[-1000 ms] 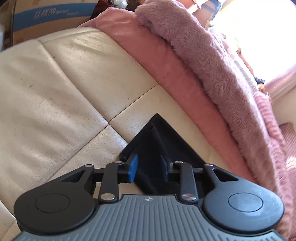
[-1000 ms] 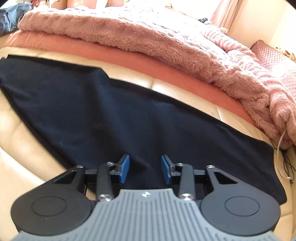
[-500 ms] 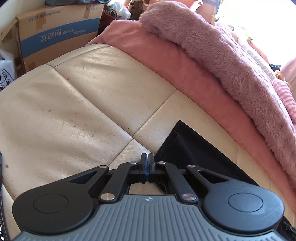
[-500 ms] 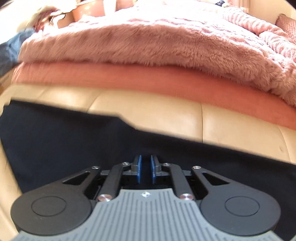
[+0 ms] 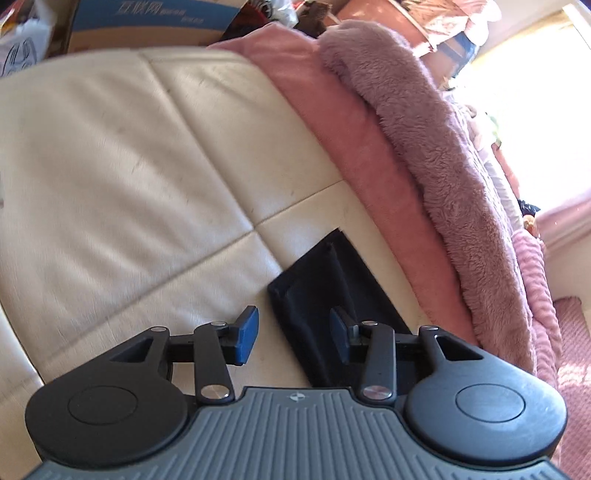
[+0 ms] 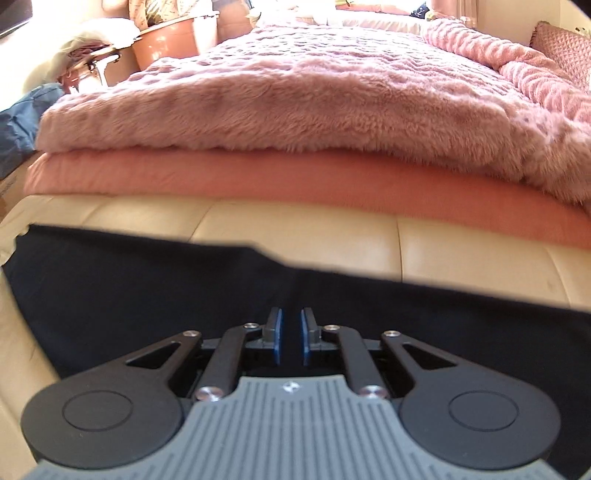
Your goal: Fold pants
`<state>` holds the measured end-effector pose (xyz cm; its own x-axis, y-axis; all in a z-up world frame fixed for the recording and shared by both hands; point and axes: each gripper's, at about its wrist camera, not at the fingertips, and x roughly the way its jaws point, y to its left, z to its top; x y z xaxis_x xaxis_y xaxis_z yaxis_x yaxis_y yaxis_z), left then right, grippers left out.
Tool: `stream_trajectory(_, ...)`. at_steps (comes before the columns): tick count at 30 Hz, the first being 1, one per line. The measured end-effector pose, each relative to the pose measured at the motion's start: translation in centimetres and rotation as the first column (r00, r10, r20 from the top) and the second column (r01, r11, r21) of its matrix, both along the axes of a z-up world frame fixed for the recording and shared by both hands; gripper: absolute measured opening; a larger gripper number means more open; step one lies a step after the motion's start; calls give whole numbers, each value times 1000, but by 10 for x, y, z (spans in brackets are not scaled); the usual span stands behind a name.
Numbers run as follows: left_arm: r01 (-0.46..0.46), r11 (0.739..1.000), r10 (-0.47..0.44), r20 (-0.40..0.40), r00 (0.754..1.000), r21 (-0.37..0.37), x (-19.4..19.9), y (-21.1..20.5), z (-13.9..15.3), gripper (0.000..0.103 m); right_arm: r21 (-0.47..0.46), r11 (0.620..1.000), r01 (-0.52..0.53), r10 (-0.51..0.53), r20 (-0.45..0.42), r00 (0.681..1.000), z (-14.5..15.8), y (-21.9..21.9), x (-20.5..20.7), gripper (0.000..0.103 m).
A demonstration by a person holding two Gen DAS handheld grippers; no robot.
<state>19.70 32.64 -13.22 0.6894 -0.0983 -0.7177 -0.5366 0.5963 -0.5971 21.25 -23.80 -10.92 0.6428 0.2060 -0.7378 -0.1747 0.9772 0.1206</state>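
Writing: cardboard box [image 5: 147,22] at top left of the left wrist view has a blue band with Chinese characters, blurred, only roughly legible; small round emblem on each tool body, no readable text

Pants [image 6: 184,295]: black, lying flat on the cream leather sofa [image 5: 129,166]. In the right wrist view the long axis runs left-right across the lower half of the frame, far edge stepped near centre. In the left wrist view only one narrow end shows [image 5: 325,295], corner pointing up toward frame centre, hem fold visible

Left tool [image 5: 293,334]: released, blue pads wide apart, straddling the near part of that pants end, nothing gripped
Right tool [image 6: 291,338]: pads nearly together with a narrow gap, black fabric right under them; can't tell if it's pinching cloth

Edges/room: bare cream cushion to the left and above the pants end in the left view; pink blanket [image 6: 295,110] stacked on a salmon one [image 6: 258,177] borders the far side, a strip of bare sofa between them and the pants
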Motion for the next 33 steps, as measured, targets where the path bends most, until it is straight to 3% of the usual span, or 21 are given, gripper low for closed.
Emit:
stream_trajectory(3,-15,1000,14,27,1000,26,4,-6,-1,60,-34,999,12,-12,7,1000,-3,-2,-31,5)
stream_trajectory(6,10,989,-12,8,1000,148,15,-24,3,61,-45,998,40,-40,4,999,-7,-10,-54,5)
stream_trajectory(7,24,977,-22,-11,1000,213,18,-33,4,56,-44,998,52,-52,1,999,-8,-14,-59,5)
stream_trajectory(8,40,956,-31,-36,999,291,22,-42,5,35,-43,997,65,-65,-4,998,-9,-17,-64,5)
stream_trajectory(10,77,901,-45,-84,995,426,27,-56,5,7,-44,995,88,-89,-16,996,-10,-22,-71,5)
stream_trajectory(11,83,896,-54,-79,995,435,28,-56,5,5,-44,995,95,-96,-20,995,-11,-23,-73,5)
stream_trajectory(20,38,936,-18,-60,998,350,29,-11,6,4,-59,995,84,-88,-65,994,-19,-26,-78,4)
stream_trajectory(25,-68,973,63,31,998,222,9,6,17,3,-97,993,63,-71,-83,994,-17,-15,-76,5)
stream_trajectory(28,-83,978,59,125,990,191,-7,6,44,3,-58,997,56,-62,-106,992,-17,-13,-81,6)
stream_trajectory(30,-53,977,13,191,981,204,-13,-3,69,3,-69,997,23,-30,-102,994,-17,-6,-85,12)
stream_trajectory(33,18,968,-92,289,953,248,-17,-32,111,3,-62,998,18,-23,-83,996,-13,-2,-85,12)
